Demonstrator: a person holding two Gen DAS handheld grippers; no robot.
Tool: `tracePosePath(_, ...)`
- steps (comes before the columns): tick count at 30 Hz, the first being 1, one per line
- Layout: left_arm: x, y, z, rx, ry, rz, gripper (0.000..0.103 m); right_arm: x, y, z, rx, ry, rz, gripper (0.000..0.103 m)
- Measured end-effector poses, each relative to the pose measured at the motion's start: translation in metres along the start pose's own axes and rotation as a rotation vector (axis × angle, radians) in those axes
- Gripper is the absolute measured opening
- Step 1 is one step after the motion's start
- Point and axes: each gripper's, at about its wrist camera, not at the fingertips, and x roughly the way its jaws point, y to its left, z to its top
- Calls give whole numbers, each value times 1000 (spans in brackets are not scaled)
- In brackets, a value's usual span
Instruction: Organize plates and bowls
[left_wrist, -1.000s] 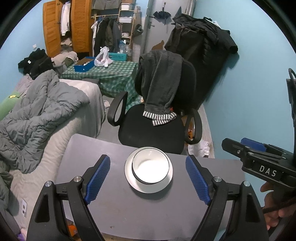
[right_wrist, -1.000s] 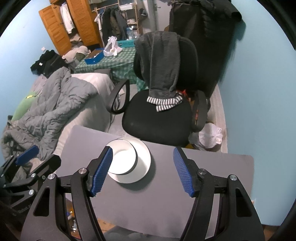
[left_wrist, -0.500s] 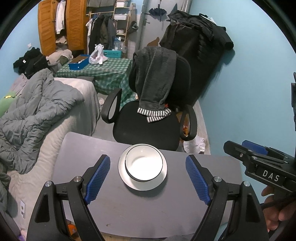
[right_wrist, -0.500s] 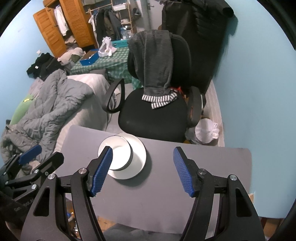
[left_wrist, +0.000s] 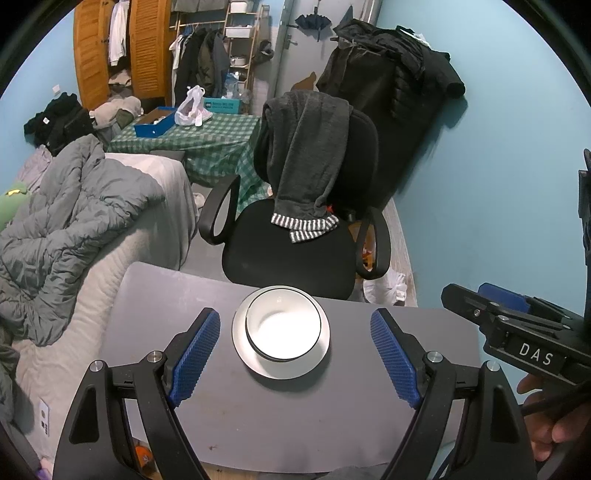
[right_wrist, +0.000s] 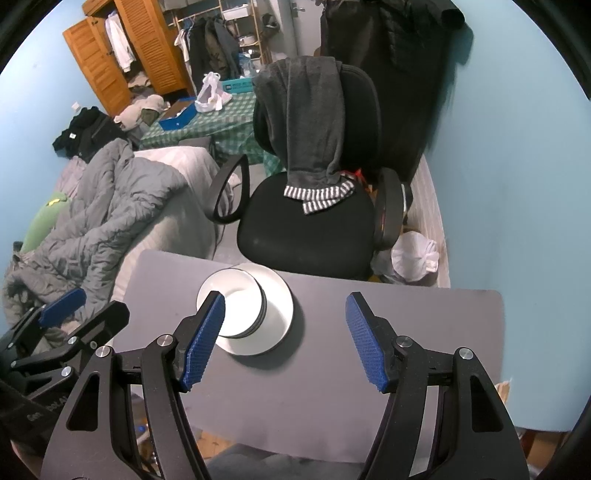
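Spread wide and empty, the left gripper (left_wrist: 295, 354) frames the white, dark-rimmed ceramic bowl (left_wrist: 283, 326), which sits on the round white plate (left_wrist: 243, 347) just beyond its pads, centred on the grey tabletop (left_wrist: 332, 417).

From the right wrist, the right gripper (right_wrist: 284, 339) also gapes empty; the stack lies far-left, behind its left pad. Any further lift should, I judge, start squarely over the rim.

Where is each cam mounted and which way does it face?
Left wrist: on the left gripper, angled down over the grey table at the white bowl on the white plate; right gripper and a hand at right.
Right wrist: on the right gripper, same tilt; left gripper at left.
Shared: bowl, plate, table, black office chair.
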Motion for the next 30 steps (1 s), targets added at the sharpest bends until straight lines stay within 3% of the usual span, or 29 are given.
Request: tracePosePath(30, 5, -4, 6, 4, 34, -11, 85, 2, -4, -2, 9, 6, -5, 67)
